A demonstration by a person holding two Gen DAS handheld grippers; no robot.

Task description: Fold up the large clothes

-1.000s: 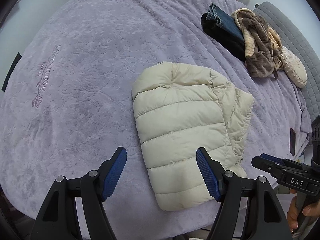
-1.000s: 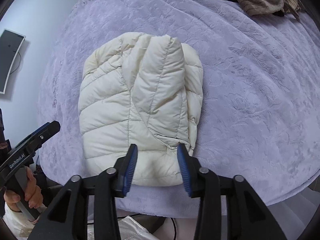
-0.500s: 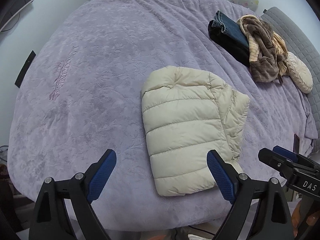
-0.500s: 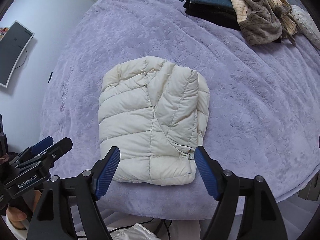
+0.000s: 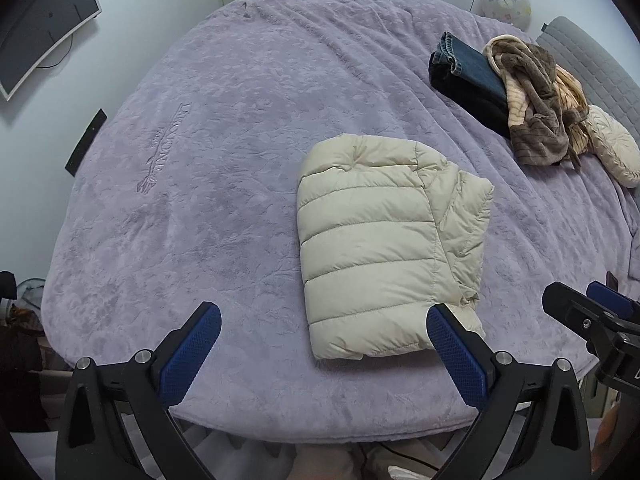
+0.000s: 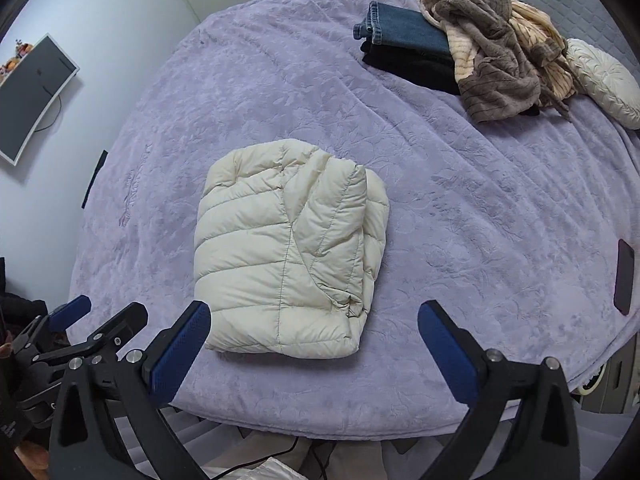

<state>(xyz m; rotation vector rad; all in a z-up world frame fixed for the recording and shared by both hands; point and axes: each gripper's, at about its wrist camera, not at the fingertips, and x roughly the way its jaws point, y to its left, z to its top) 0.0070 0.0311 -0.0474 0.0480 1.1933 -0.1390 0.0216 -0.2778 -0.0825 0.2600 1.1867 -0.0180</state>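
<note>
Folded cream puffer jacket (image 5: 384, 248) lying flat on the lavender embossed bedspread (image 5: 208, 184), near the front edge of the bed, quilted panels facing up, one sleeve laid across the top along the right side. Same jacket (image 6: 288, 256) in the right wrist view sitting just beyond the fingertips, a tidy rectangular bundle, touched by neither tool.

Left gripper (image 5: 324, 344) hovering above the bed's front edge, jaws spread wide, nothing between the blue pads (image 5: 192, 352); right-hand pad overlapping the jacket's lower right corner in the view only, contact not confirmed. Right gripper (image 6: 314, 352) likewise spread wide and empty, blue pads (image 6: 448, 356) framing the jacket's near edge from above. Each tool visible at the margin of the other's camera: right one at the lower right of the left view, left one at the lower left of the right view.

Further back toward the headboard, a stack of folded dark jeans (image 6: 404, 36) over a black garment (image 6: 412, 68), with a crumpled brown-and-beige fleece garment (image 6: 496, 52) draped against it. Cream quilted pillow (image 6: 604, 80) just beside that pile. Dark phone (image 6: 624, 276) lying on the bedspread near its right edge. Curved monitor (image 6: 32, 96) mounted on the pale wall at left.
</note>
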